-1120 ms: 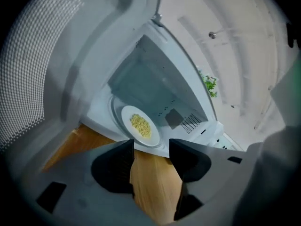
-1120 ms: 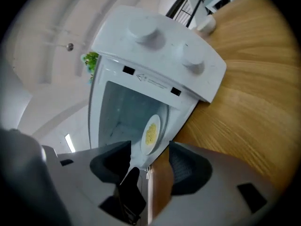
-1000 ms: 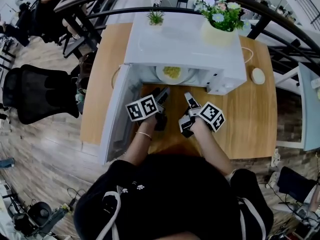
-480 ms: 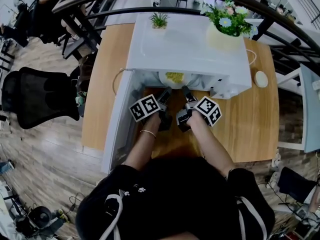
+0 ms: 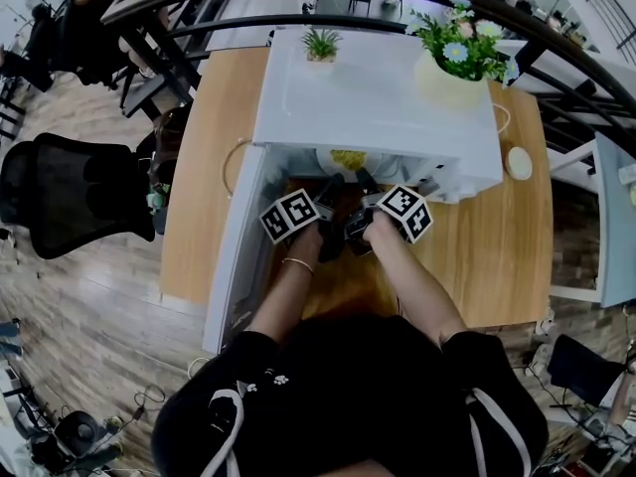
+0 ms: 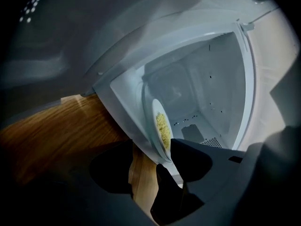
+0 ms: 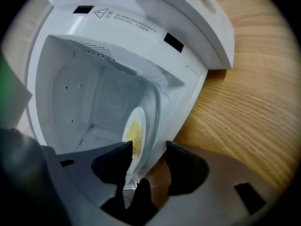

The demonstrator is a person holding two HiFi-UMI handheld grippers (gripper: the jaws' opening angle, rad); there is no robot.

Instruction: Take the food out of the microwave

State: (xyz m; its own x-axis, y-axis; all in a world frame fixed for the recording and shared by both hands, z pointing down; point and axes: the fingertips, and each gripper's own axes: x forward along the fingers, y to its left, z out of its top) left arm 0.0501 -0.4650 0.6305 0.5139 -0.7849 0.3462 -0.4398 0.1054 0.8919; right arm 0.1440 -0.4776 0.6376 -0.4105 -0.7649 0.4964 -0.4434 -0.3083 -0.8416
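From the head camera I see the boxy white microwave (image 5: 373, 97) standing on the light wooden table (image 5: 209, 167) at my 12 o'clock. Its white door (image 5: 237, 246) hangs open along the 9 o'clock side. Inside the cavity sits a round white plate (image 5: 336, 159) carrying a small heap of yellow food (image 5: 349, 155).

My left gripper (image 5: 326, 189) is at the mouth of the oven, its marker cube at about 8 o'clock from the plate. In the left gripper view the jaws are spread apart, and the plate's near rim (image 6: 160, 140) runs into the gap between them. I cannot tell whether either jaw touches it.

My right gripper (image 5: 364, 185) is just beside the left one, its cube at about 4 o'clock from the plate. In the right gripper view its jaws are likewise released, with the plate rim (image 7: 138, 140) and the oven's front sill lying between them.

On the oven's roof, a cream pot of flowers (image 5: 447, 73) stands at 1 o'clock and a small green plant (image 5: 320, 44) at 11 o'clock.
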